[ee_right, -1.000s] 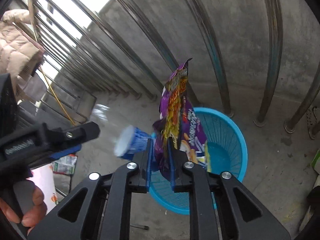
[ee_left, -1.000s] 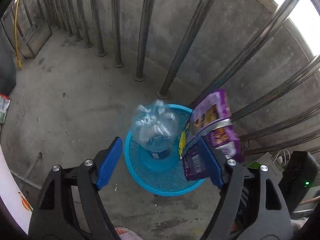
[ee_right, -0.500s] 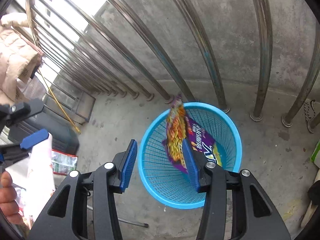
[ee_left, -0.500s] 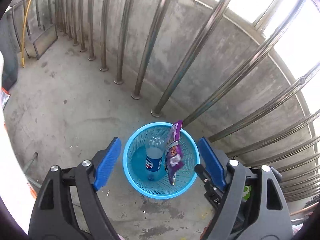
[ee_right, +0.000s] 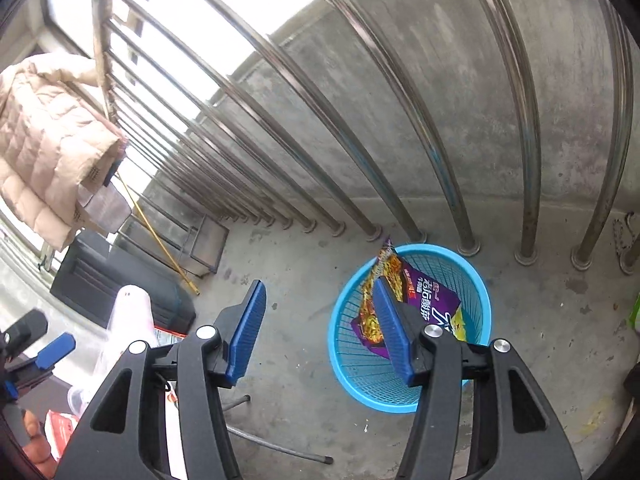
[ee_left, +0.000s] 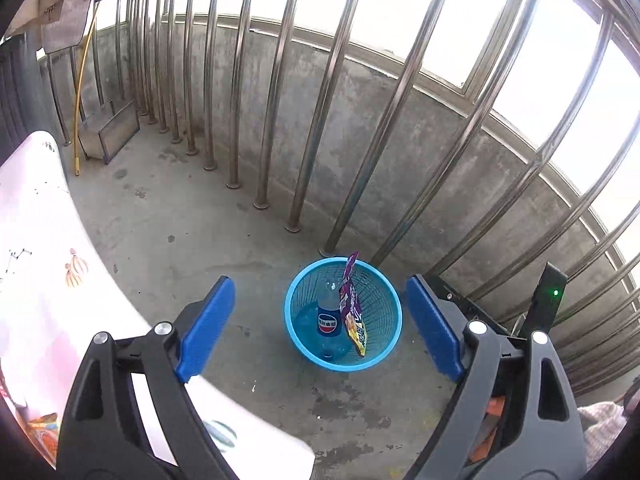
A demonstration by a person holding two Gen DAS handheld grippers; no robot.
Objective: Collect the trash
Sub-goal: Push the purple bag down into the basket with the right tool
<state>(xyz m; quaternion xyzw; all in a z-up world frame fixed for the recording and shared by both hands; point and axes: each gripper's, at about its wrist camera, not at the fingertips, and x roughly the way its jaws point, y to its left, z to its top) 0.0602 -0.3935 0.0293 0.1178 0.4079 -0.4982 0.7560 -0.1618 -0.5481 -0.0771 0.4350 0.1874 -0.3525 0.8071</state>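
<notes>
Tongs first: the left tongs [ee_left: 320,322] stand wide with nothing between the pads, their jaws having just opened further. The right tongs [ee_right: 320,334] are parted too, also just opened, and hold nothing. Ahead of and below both sits the blue basket [ee_left: 298,344] on the concrete floor [ee_left: 180,220]. Inside it stand a clear bottle [ee_left: 328,320] and a purple snack bag [ee_right: 432,300], the bag leaning against the far rim. Beyond the basket rise the steel railing bars [ee_left: 316,120].

Bare concrete floor [ee_left: 192,220] – blue basket [ee_left: 384,354] (by the railing), yellow pole [ee_right: 160,236]
</notes>
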